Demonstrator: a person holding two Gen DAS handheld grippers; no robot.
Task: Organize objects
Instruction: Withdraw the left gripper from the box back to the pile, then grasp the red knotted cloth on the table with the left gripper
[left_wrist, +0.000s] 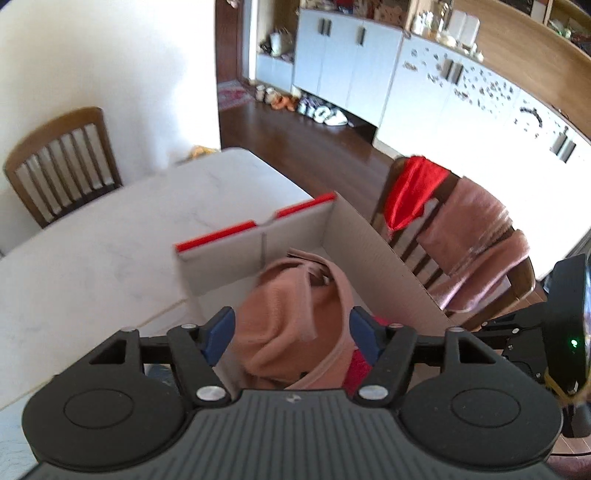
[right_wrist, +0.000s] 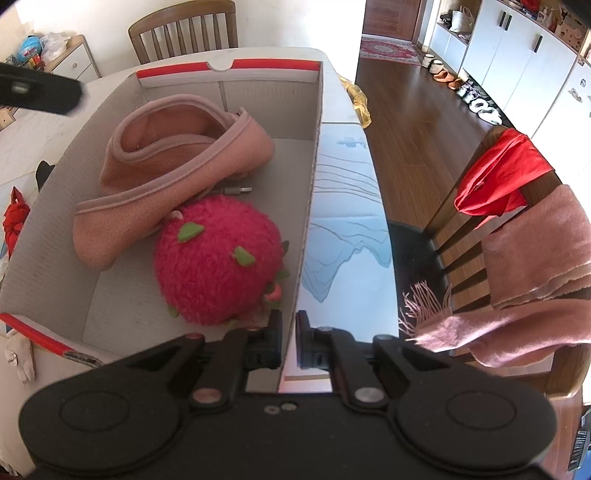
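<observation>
An open cardboard box with red-edged flaps stands on the white table. In it lie a pink fabric slipper and a red plush dragon fruit next to it. My right gripper is shut on the box's right wall near its front corner. My left gripper is open above the box, its blue fingers on either side of the slipper, with a bit of the red plush showing under it.
A wooden chair draped with a red cloth and a pink scarf stands right of the table. Another chair stands at the far end. A red item and small objects lie left of the box.
</observation>
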